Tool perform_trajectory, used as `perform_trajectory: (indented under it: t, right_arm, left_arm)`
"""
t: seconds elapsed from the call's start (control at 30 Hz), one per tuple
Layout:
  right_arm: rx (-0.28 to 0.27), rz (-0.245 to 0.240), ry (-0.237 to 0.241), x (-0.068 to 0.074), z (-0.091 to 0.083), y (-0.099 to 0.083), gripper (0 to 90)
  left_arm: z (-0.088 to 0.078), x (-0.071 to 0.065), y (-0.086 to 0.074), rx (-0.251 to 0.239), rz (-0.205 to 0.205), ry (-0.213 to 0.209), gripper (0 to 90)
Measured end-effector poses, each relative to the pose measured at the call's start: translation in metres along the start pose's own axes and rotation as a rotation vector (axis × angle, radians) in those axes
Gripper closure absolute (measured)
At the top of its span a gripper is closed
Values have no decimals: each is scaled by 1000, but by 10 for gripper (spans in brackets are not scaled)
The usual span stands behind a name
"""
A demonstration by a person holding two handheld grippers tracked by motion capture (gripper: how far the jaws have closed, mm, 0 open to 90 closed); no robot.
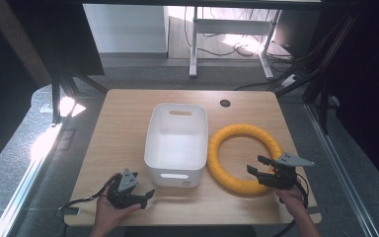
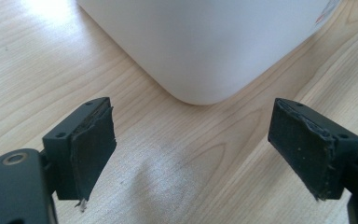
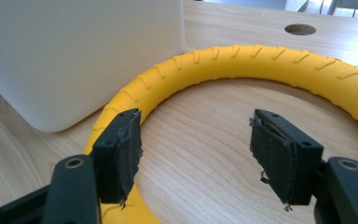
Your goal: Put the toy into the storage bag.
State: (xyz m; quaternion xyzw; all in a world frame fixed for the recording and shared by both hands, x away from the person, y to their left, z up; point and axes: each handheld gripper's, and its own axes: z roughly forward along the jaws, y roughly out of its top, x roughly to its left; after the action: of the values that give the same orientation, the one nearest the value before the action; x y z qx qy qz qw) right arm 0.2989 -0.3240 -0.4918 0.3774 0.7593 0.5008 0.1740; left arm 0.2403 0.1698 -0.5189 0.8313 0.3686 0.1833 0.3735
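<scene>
Yellow and ribbed, the foam-like ring (image 1: 244, 158) lies flat on the wooden worktop (image 1: 123, 133), its near arc right under the right tool (image 1: 259, 169), which hovers with its jaws wide apart and nothing between them. In the right gripper view that tool's left jaw sits over the ring's (image 3: 261, 65) near-left curve, while its right jaw is above the bare wood inside the hoop. The ring looks light and slightly yielding, with a grippy, grooved skin rather than a slick one, so it should not slide out of a pinch; it is probably stiff enough to keep its shape when lifted by one side. A sensible hold would be across the tube's thickness at the arc nearest the tool. Being a circle, it has no long axis and points nowhere; its hole faces straight up. Just to the tool's left, touching or nearly touching the ring, stands the white plastic bin (image 1: 176, 143). The left tool (image 1: 143, 196) waits with jaws wide and empty, near that bin's (image 2: 205, 46) rounded corner.
</scene>
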Motion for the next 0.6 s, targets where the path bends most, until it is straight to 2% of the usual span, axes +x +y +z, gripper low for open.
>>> perform_trajectory:
  t: [0.2,0.4,0.47,0.6]
  right_arm:
    - [6,8,4,-1,-4,-2,280]
    - [16,7,-4,0,-4,-1,286]
    - [13,15,-11,0,-5,-2,287]
    - [25,10,-22,-1,-5,-6,286]
  left_arm:
    - [1,-1,-1,6,1,-13,149]
    - [-2,0,0,0,1,-16,149]
    - [-2,2,2,-14,-12,-27,151]
    - [2,2,2,-1,-6,-32,151]
